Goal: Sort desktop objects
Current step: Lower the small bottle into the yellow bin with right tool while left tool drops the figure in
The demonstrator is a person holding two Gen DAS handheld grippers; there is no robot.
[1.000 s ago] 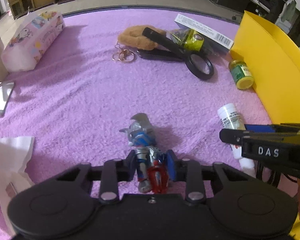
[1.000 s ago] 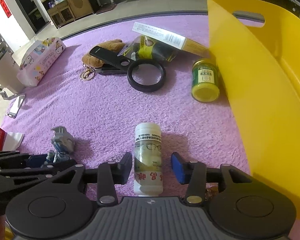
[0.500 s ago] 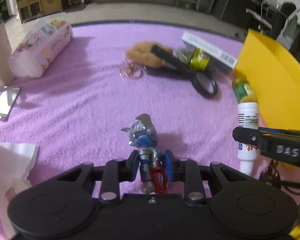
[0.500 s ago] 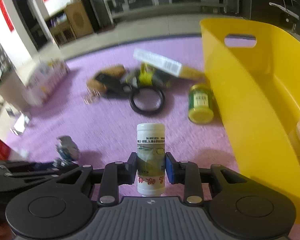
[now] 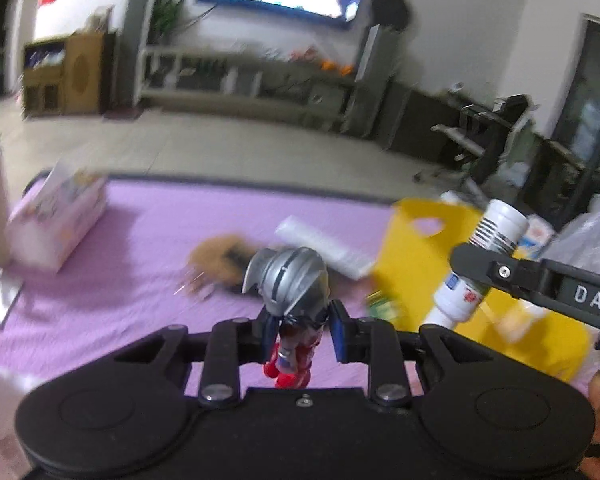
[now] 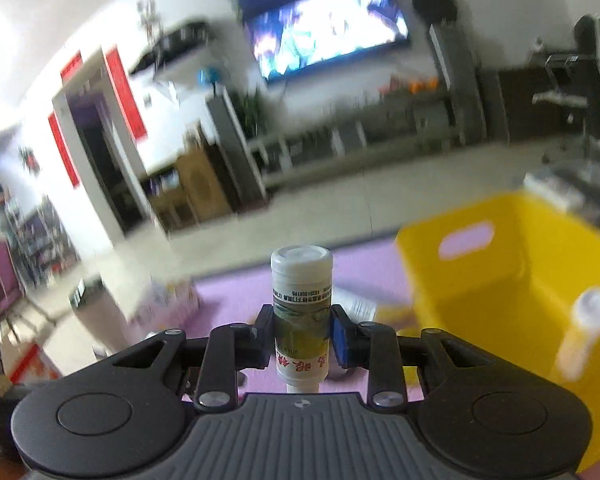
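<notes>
My left gripper (image 5: 299, 330) is shut on a small silver-helmeted toy figure (image 5: 294, 280) with red legs, held up above the purple cloth (image 5: 140, 240). My right gripper (image 6: 300, 334) is shut on a white bottle (image 6: 301, 312) with a yellowish label, held upright in the air. In the left wrist view that bottle (image 5: 480, 264) and the right gripper's finger (image 5: 500, 268) show at the right, above the yellow bin (image 5: 412, 256). The yellow bin (image 6: 500, 280) stands to the right in the right wrist view, with a white bottle (image 6: 588, 328) lying inside it.
A pink tissue pack (image 5: 56, 224) lies at the cloth's far left. A brown plush (image 5: 216, 252), a white box (image 5: 324, 244) and a green-labelled jar (image 5: 384, 304) lie blurred near the bin. Behind are a TV and furniture.
Both grippers have lifted off the cloth and tilted up, carrying the toy figure and the bottle. The right gripper has moved up next to the yellow bin.
</notes>
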